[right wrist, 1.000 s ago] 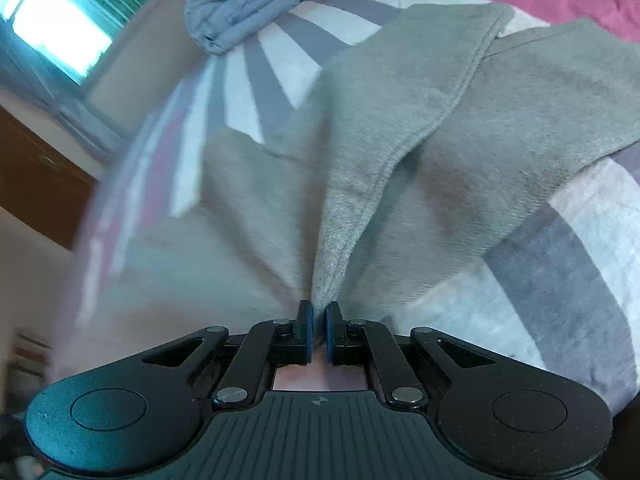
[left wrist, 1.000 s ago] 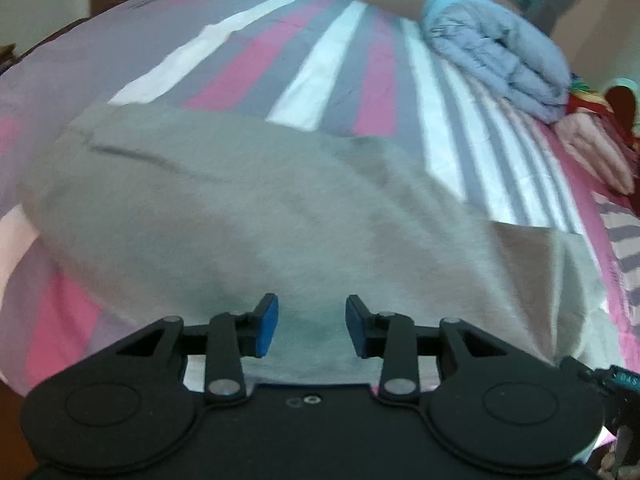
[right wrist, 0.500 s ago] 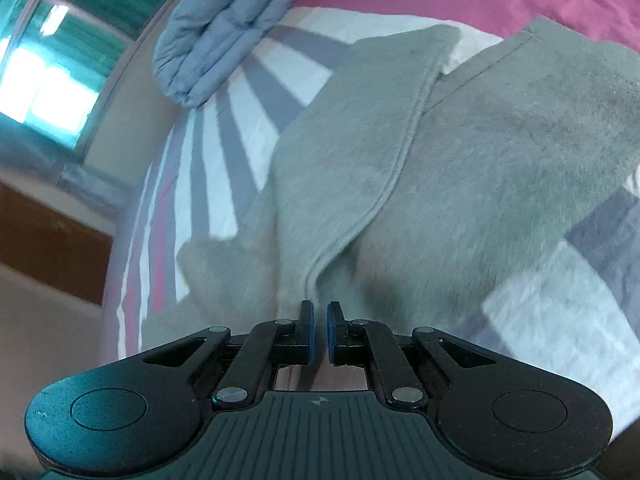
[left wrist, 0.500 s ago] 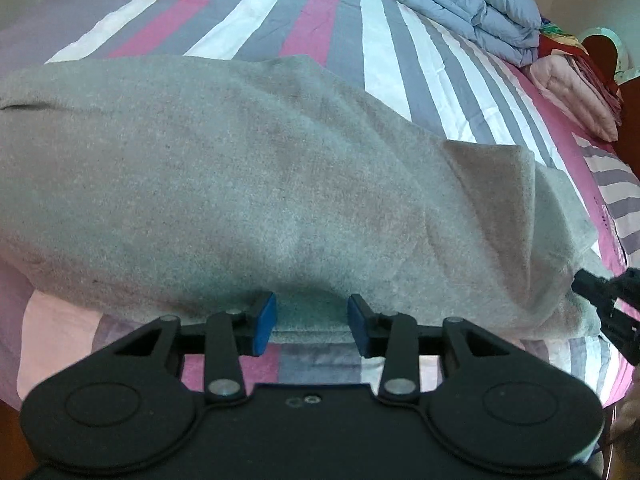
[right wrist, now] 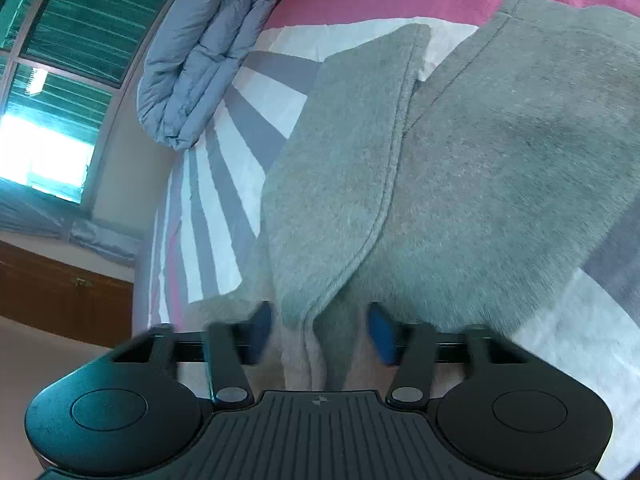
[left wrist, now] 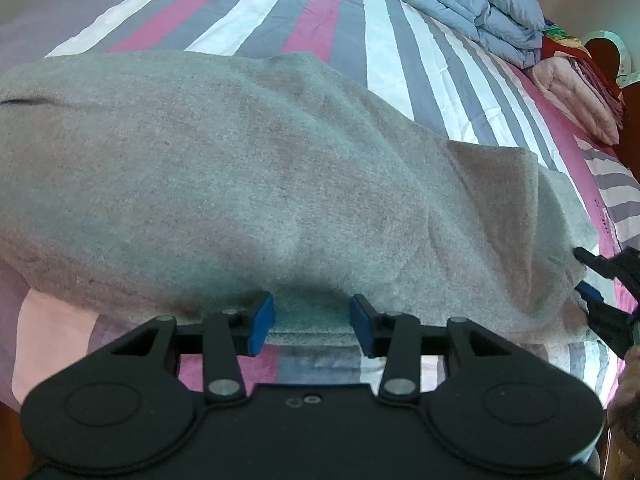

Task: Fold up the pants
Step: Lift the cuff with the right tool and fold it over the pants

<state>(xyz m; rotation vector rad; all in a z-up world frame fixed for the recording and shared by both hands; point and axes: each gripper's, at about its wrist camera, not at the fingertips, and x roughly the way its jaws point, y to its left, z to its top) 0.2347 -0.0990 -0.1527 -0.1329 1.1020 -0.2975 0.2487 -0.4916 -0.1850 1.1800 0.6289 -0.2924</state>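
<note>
- The grey fleece pants [left wrist: 256, 168] lie flat on the bed with the pink, white and grey striped sheet [left wrist: 320, 20], one layer already doubled over the other.
- In the left wrist view their long axis runs from 9 o'clock to 3 o'clock, and the near folded edge sits straight ahead at 12 o'clock of the left claw [left wrist: 312, 320].
- The left claw is released: its blue pads stand on either side of that edge without pinching it, the jaws having just been easing apart.
- The right claw [right wrist: 320, 332] is also released; its jaws have just sprung apart, and the seamed hem end of the pants lies loose between the pads.
- In the left view the right claw shows at 3 o'clock, at the pants' end, so each hand is nearest its own part of the cloth.
- A folded pale blue quilt [left wrist: 464, 4] rests well apart at 1 o'clock.
- Judged from this, the next fold would bring one end along the long axis toward the other.
</note>
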